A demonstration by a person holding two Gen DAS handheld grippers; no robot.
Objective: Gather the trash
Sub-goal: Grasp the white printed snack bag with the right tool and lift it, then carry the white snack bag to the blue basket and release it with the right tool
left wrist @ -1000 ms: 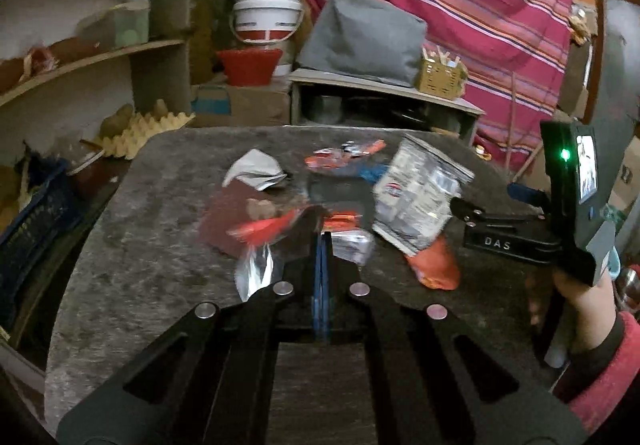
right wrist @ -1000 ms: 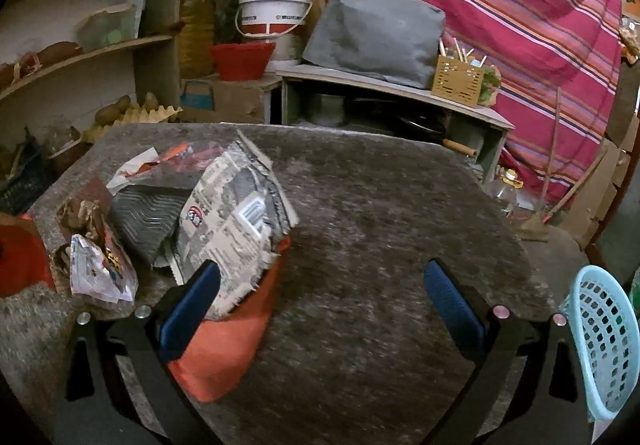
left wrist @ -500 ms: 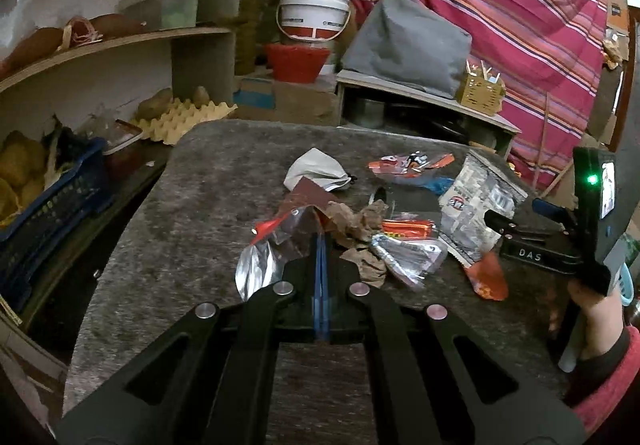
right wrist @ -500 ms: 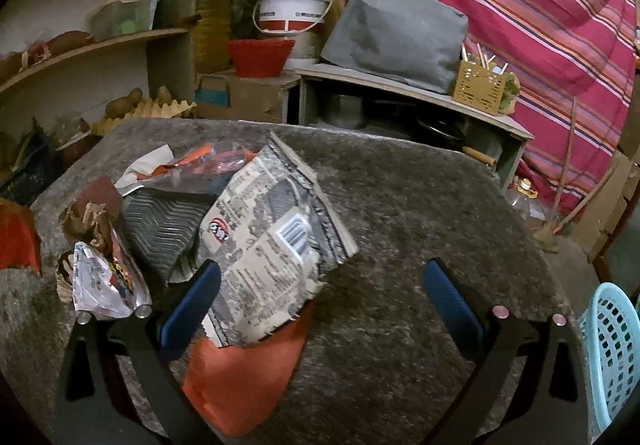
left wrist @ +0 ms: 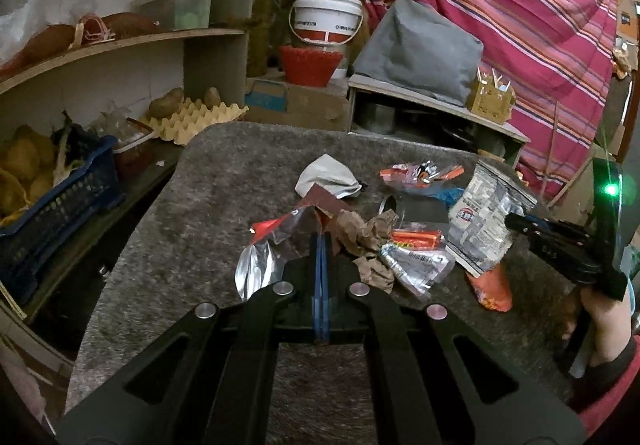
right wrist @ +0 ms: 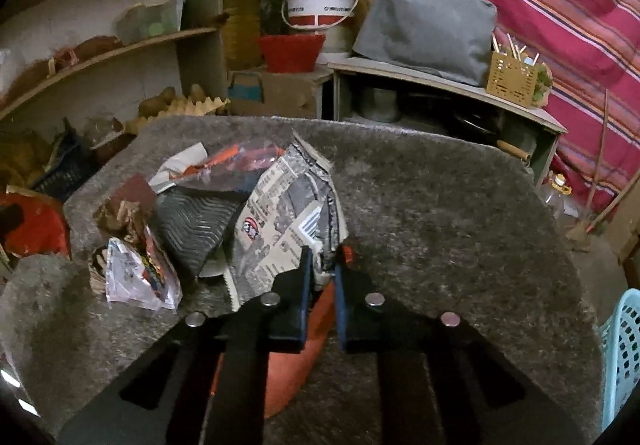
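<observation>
Since a moment ago our right gripper (right wrist: 320,265) fingers have closed from wide apart onto the newsprint wrapper (right wrist: 280,221) on the worktop (right wrist: 440,213), while our left gripper (left wrist: 321,245) fingers stay clamped on the foil wrapper (left wrist: 276,241); the thin edge may slip free when lifted.
</observation>
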